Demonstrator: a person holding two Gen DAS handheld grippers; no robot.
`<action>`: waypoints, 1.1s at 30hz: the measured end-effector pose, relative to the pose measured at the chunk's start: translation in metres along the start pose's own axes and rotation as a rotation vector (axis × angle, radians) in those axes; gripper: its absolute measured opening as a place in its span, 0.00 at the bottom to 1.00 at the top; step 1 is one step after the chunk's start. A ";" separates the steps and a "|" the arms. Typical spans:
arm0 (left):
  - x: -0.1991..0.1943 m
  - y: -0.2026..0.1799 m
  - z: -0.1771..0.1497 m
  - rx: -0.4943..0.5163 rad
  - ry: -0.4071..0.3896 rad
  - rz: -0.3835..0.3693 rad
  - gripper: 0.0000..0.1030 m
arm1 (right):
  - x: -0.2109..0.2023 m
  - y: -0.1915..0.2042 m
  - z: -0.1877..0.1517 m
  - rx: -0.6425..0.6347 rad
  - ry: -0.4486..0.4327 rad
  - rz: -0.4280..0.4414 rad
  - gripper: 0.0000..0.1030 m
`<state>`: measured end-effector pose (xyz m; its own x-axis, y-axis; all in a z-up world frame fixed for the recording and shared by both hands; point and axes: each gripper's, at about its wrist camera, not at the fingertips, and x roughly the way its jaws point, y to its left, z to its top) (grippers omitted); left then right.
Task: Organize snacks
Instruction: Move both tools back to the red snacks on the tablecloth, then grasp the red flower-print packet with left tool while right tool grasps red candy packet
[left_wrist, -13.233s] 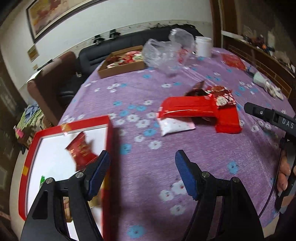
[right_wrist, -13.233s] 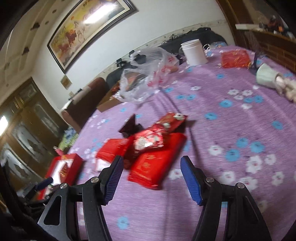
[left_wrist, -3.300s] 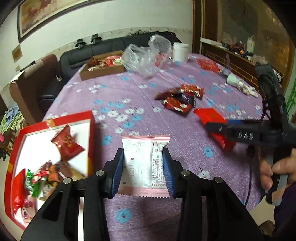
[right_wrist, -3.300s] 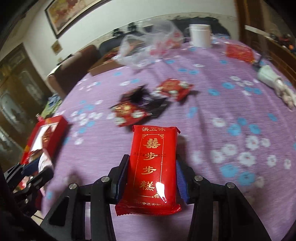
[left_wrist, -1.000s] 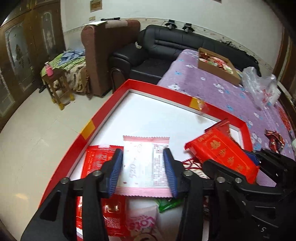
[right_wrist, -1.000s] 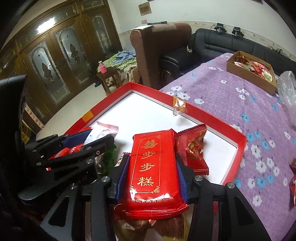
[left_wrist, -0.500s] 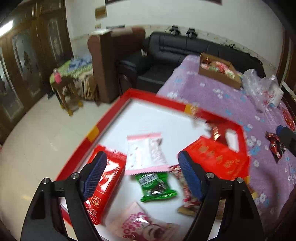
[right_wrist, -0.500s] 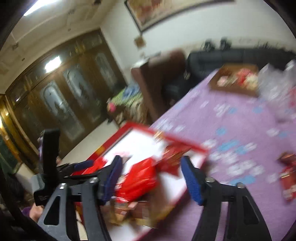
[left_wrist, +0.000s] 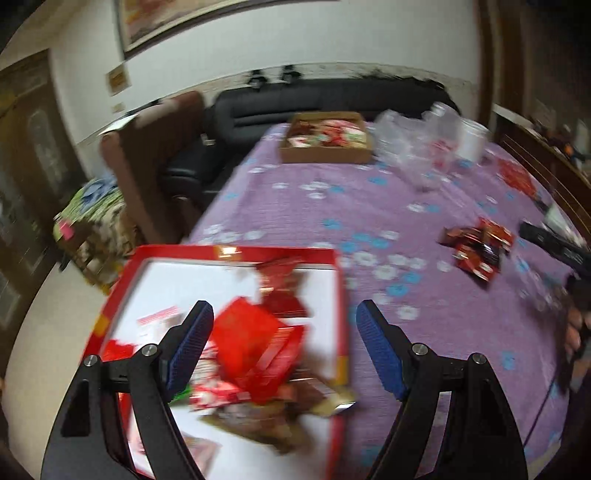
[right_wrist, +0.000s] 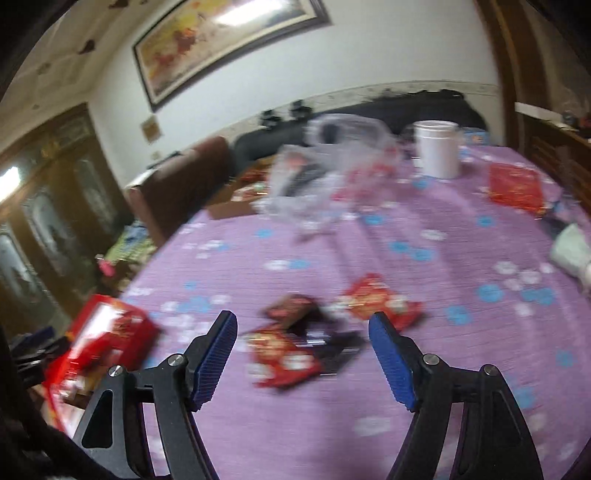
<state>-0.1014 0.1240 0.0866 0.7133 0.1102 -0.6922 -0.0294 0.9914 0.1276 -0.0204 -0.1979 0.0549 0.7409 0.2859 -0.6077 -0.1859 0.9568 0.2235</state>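
Note:
The red-rimmed white tray (left_wrist: 338, 295) sits at the near left edge of the purple table and holds several snack packets, among them the big red packet (left_wrist: 245, 338) and the pink-white packet (left_wrist: 155, 323). My left gripper (left_wrist: 284, 341) is open and empty above the tray's near right part. My right gripper (right_wrist: 303, 354) is open and empty above a small cluster of red and dark snack packets (right_wrist: 284, 354) on the cloth; the cluster also shows in the left wrist view (left_wrist: 476, 253). The tray shows at the left of the right wrist view (right_wrist: 110, 332).
A cardboard box of snacks (left_wrist: 325, 138), a crumpled clear plastic bag (right_wrist: 332, 173) and a white jar (right_wrist: 437, 147) stand at the far side. A flat red packet (right_wrist: 515, 186) lies far right. An armchair (left_wrist: 155, 155) and sofa flank the table.
Both grippers have let go of their packets, which now lie in the tray. Both have swung right, away from the tray toward the table; the right one now faces the snack cluster.

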 end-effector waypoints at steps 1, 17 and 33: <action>0.001 -0.006 0.001 0.011 0.005 -0.007 0.78 | 0.005 -0.006 0.002 -0.006 0.015 -0.022 0.74; 0.032 -0.080 0.016 0.033 0.202 -0.204 0.78 | 0.094 -0.018 0.013 -0.125 0.227 -0.169 0.41; 0.108 -0.183 0.038 0.030 0.297 -0.214 0.78 | 0.084 -0.046 0.018 -0.030 0.253 -0.056 0.39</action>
<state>0.0081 -0.0485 0.0154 0.4662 -0.0797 -0.8811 0.1228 0.9921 -0.0248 0.0623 -0.2187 0.0076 0.5659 0.2331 -0.7908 -0.1710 0.9715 0.1640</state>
